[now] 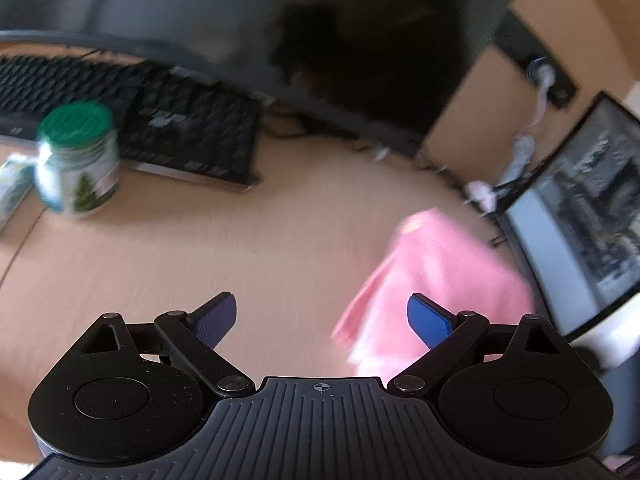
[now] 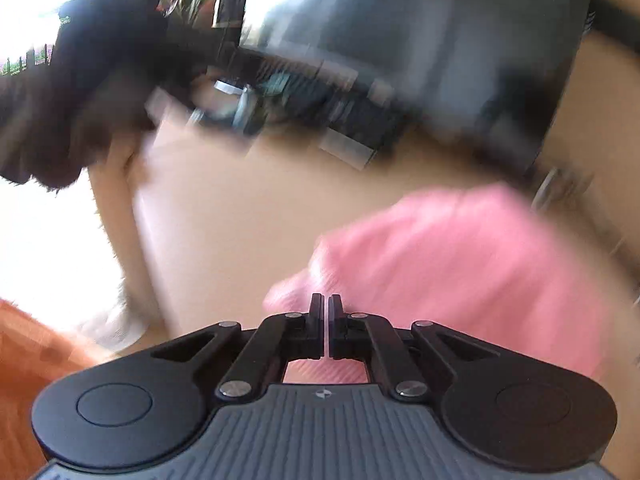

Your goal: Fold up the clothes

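A pink garment lies bunched on the tan desk, to the right in the left wrist view. My left gripper is open, its blue pads spread wide, the right pad over the garment's near edge and nothing between them. In the right wrist view the pink garment fills the lower right, blurred by motion. My right gripper is shut, with pink fabric bunched at its tips and showing under its fingers.
A green-lidded jar and a black keyboard sit at the desk's far left under a large monitor. A second screen and cables stand at the right. Something dark and furry hangs at the upper left.
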